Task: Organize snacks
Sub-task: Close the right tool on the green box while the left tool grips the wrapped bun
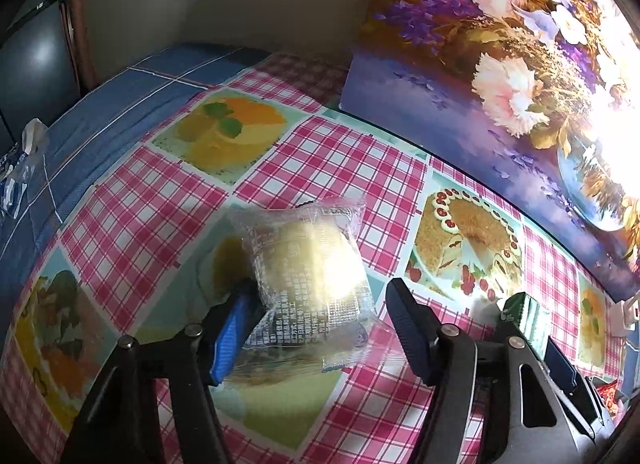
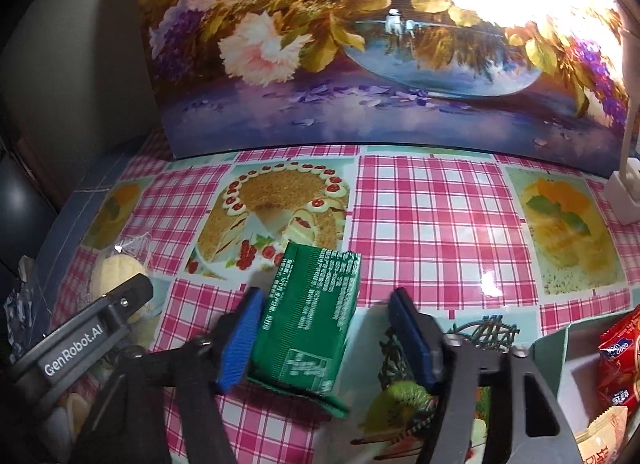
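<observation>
Right wrist — green printed snack packet (image 2: 310, 316)

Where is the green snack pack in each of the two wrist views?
Left wrist view: the green snack pack shows at the lower right, partly hidden behind the gripper frame.
Right wrist view: the pack lies at lower centre, between the blue pads.
Shared landmark: the printed cherry cake on the tablecloth, just beyond the pack.

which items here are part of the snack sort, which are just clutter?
Job:
- clear-wrapped yellow cake, between the left gripper fingers
- green snack pack, between the right gripper fingers
- box at right holding red snack packets

Lying about:
- flower painting against the wall
- white charger
- crumpled wrappers on the blue cloth
</observation>
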### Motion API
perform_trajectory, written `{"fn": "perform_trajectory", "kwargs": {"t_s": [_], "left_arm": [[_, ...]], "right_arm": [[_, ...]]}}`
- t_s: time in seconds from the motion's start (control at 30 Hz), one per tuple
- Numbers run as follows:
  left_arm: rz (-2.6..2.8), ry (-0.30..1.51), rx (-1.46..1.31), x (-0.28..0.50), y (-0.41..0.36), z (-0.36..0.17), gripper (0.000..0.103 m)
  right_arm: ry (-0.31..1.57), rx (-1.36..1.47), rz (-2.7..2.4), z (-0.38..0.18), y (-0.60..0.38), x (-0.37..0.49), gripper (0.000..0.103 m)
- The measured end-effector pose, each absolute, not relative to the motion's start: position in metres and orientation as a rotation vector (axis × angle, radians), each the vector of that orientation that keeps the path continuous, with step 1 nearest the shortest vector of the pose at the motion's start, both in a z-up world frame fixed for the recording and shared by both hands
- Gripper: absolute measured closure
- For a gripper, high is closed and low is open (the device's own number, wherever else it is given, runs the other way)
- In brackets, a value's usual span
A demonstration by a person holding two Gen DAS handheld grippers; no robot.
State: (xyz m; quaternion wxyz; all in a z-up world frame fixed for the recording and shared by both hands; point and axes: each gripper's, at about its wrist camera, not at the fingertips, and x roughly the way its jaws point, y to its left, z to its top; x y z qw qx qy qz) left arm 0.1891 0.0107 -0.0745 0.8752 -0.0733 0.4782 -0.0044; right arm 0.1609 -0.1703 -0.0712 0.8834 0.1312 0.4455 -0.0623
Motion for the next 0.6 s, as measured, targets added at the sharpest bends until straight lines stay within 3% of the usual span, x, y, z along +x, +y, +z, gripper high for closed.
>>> {"fn": "perform_trajectory", "kwargs": {"t_s": [0.2,0.6], "left_arm": [[0.004,1.006,-0.152,0.19,0.011,-0.073,0.038],[0.004,0.999,-0.187,0.188,0.016,-0.065,0.048]], "right_arm": [[0.931,0.297,-0.128,-0.07,-0.175,0.159,0.056],[0.924,0.321,-0.105,-0.058,-0.175,0.155,0.061]]}}
